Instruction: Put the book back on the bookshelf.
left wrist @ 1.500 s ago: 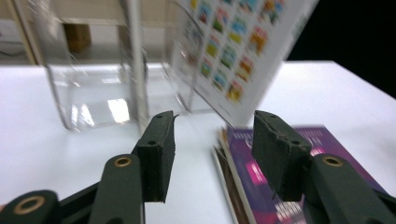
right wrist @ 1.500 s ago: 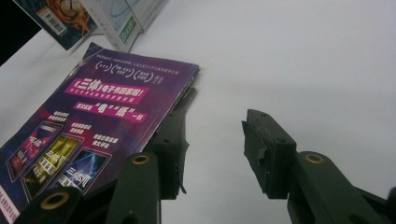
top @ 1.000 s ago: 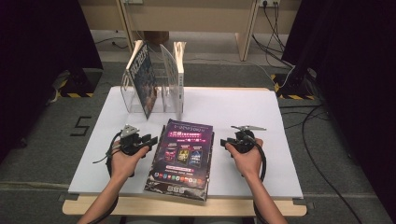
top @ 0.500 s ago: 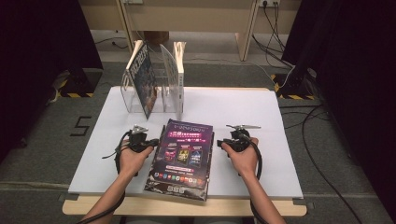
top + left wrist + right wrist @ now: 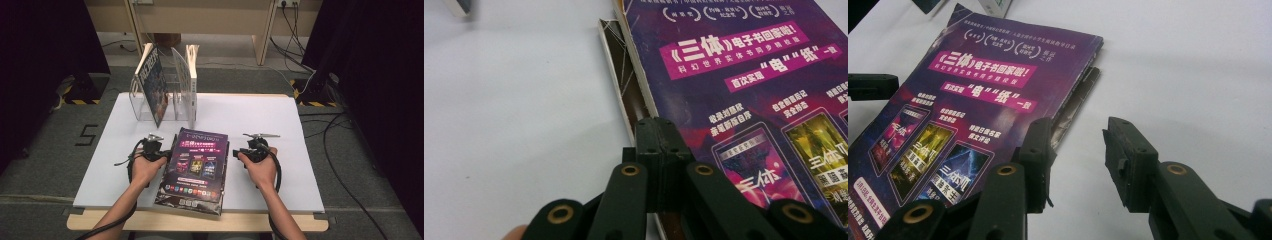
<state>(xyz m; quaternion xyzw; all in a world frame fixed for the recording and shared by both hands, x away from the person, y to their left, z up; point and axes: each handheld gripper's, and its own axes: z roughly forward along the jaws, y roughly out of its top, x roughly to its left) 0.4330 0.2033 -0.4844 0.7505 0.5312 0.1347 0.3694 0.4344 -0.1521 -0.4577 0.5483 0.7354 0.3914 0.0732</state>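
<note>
The purple magazine lay flat near the front of the white table, between the two hands and atop a second dark magazine; lifting it might have dragged or skewed that lower copy. The left gripper, jaws just closed together at the magazine's left edge with nothing seen between them, could slip off without a hold. The right gripper stood apart beside the right edge, gripping nothing.
</note>
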